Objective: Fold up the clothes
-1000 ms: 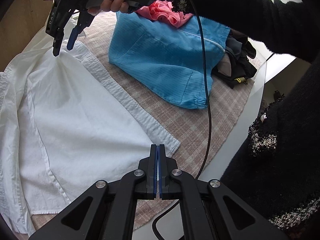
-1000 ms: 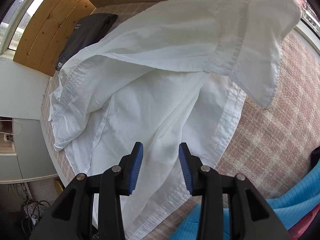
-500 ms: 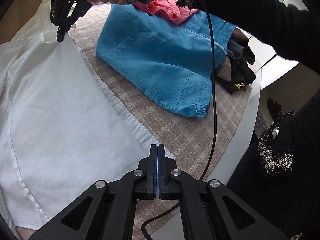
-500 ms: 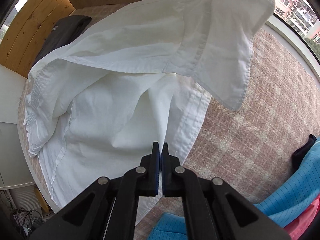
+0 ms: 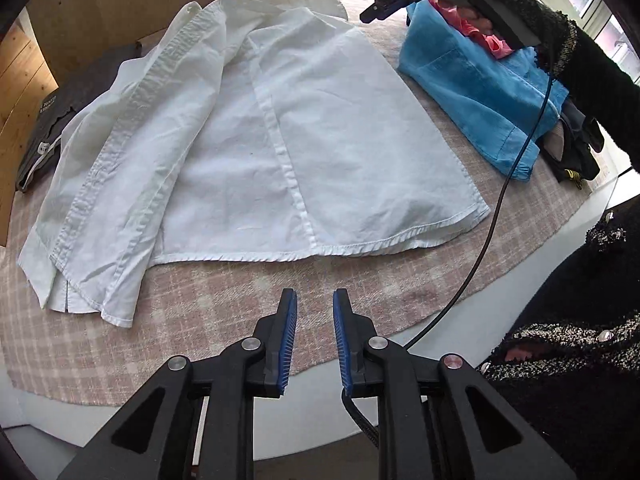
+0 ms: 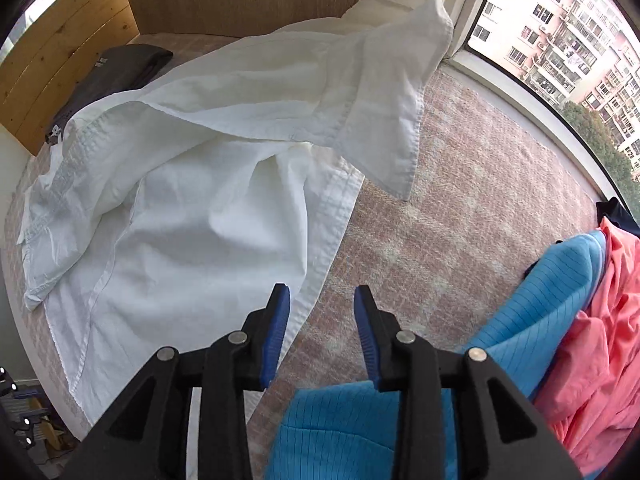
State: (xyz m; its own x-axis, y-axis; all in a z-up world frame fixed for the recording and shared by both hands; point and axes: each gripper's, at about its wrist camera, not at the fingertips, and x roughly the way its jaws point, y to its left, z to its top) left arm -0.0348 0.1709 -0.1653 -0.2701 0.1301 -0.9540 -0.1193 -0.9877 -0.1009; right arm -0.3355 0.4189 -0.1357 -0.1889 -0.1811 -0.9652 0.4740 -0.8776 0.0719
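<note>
White shirt (image 5: 328,128) lay spread ahead of my left claw (image 5: 315,336); both it and my right claw (image 6: 321,332) gaped, empty. Spreading looked done; next, pinch a side to fold.

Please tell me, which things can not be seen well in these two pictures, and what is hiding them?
- White cotton shirt: collar end cut off by the top edge, left wrist view.
- Folded dark grey garment: partly covered by the shirt, right wrist view; label unreadable.
- Black clothes: hidden behind the blue striped garment and the sleeve.
</note>
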